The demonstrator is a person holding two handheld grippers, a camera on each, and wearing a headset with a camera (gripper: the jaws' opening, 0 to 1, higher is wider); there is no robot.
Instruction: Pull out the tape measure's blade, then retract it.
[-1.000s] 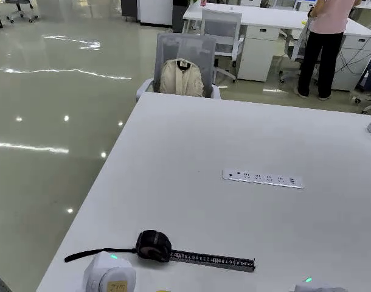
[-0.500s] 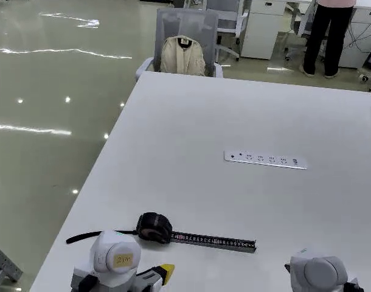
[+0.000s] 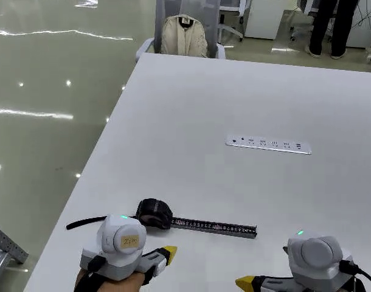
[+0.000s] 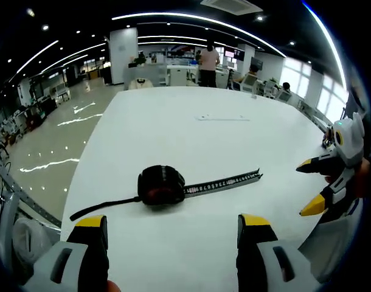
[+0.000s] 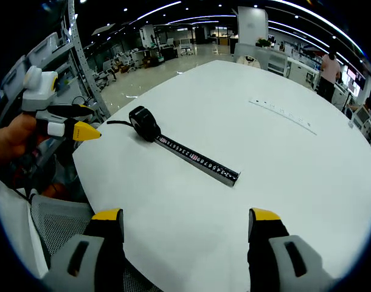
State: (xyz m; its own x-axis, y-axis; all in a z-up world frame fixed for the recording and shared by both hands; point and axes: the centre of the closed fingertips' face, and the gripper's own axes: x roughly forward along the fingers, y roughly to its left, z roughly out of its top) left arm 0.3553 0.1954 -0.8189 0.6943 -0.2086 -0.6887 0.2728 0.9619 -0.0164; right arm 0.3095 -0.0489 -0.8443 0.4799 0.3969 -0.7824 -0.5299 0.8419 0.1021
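My left tool (image 4: 172, 221) and right tool (image 5: 185, 214) gape wide, empty. Round black tape measure (image 4: 161, 184) at left tool's twelve o'clock, flat blade (image 4: 225, 182) extended on smooth white tabletop (image 4: 173, 128).

Looking over a broad white tabletop (image 3: 191, 103) carrying a white power strip (image 3: 268, 145) lying flat toward the right. Seeing a grey mesh office chair (image 3: 167, 7) standing at the far edge, wearing a cream jacket (image 3: 183, 36) over its back. Noticing a glossy pale-green floor (image 3: 45, 73) mirroring ceiling lights on the left, with white desks (image 3: 261, 18) and a standing person (image 3: 321, 27) beyond. Catching long curved light strips (image 4: 173, 13) glowing overhead and bright windows (image 4: 328, 91) lining one side.
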